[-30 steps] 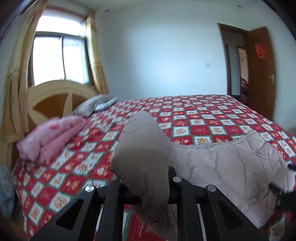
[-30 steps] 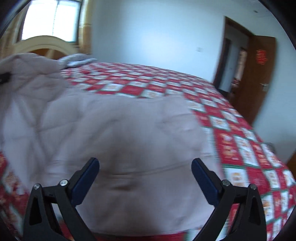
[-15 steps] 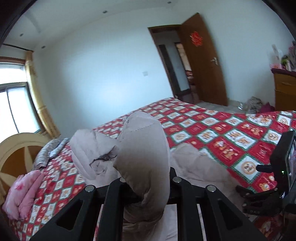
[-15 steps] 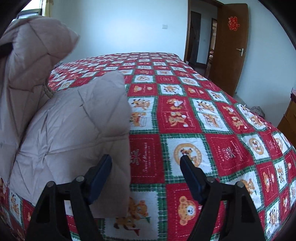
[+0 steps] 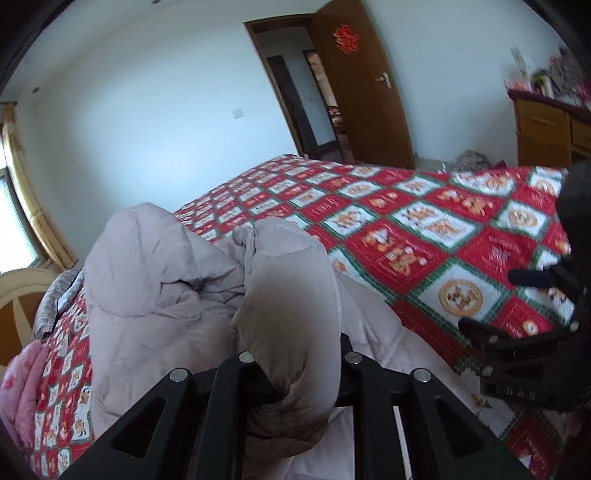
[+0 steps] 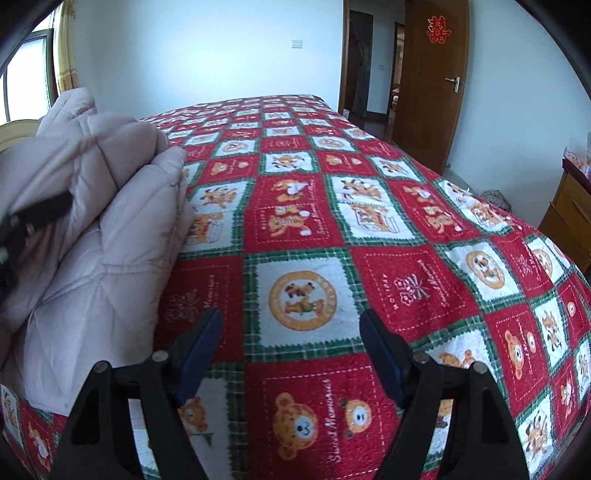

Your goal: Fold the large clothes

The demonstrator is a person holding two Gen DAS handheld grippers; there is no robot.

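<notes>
Presently: fold step under way. Left gripper [image 5: 295, 369] clamps raised fold of padded beige coat [image 5: 155, 295], lying at near left of bed [image 6: 406, 221]. Right gripper [image 6: 291, 354] empty, fingers spread above bedspread. Next, probably: carry fold across, lay flat.

I see a bed covered by a red, white and green checked bedspread [image 6: 332, 236] printed with bears and dogs. At its head stands a pale wooden headboard [image 5: 18, 295], with a folded pink blanket [image 5: 22, 384] and a grey striped cloth [image 5: 51, 302] lying near it. A yellow curtain [image 6: 66, 48] hangs by the window [image 6: 26, 74]. On the far side, a brown door [image 6: 436, 74] bearing a red paper decoration [image 6: 438, 28] stands open. A wooden cabinet [image 5: 550, 129] sits against the wall.
</notes>
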